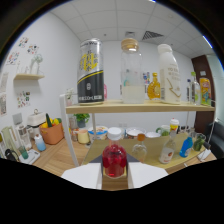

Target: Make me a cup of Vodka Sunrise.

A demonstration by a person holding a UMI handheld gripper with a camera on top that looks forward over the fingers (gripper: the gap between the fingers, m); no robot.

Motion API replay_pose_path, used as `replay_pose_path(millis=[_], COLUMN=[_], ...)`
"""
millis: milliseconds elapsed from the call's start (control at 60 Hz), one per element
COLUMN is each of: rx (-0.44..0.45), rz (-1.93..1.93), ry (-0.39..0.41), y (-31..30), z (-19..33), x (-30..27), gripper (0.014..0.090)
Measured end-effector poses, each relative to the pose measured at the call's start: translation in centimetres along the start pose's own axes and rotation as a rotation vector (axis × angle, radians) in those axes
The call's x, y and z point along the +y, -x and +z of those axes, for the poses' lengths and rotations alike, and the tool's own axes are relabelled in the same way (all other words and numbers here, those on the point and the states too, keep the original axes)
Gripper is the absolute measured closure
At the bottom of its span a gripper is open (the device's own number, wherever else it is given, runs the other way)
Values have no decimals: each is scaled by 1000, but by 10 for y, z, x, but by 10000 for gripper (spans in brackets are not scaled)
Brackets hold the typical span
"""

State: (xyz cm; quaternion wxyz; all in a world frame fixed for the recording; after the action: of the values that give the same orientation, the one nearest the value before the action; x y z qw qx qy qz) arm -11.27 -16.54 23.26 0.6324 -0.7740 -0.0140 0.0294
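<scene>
A small red bottle (114,161) with a white cap stands upright between my two white fingers (82,176), close to the camera. Both fingers' inner edges meet its sides, so my gripper (114,171) is shut on it. Beyond it, a wooden shelf (140,107) carries a tall black-and-yellow can (90,72), a clear glass jar (131,75) with a wooden lid, a small yellow bottle (154,88), a tall white bottle (169,75) and a yellow carton (205,90). The bottle's base and the lower parts of the fingers are hidden.
Under the shelf sit several cups, a small clear bottle (141,146) with an orange cap, a white bottle (167,151) and a blue object (186,146). A white shelf post (68,131) rises ahead on the left. An orange pot (51,133) stands further left.
</scene>
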Motion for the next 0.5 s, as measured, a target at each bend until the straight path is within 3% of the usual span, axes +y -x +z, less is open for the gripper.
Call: replay_pose_path(millis=[283, 500], rx=[46, -57], rz=[158, 787], ry=[75, 52], y=[-58, -69], z=[-35, -38], x=[58, 54], gripper=[707, 707])
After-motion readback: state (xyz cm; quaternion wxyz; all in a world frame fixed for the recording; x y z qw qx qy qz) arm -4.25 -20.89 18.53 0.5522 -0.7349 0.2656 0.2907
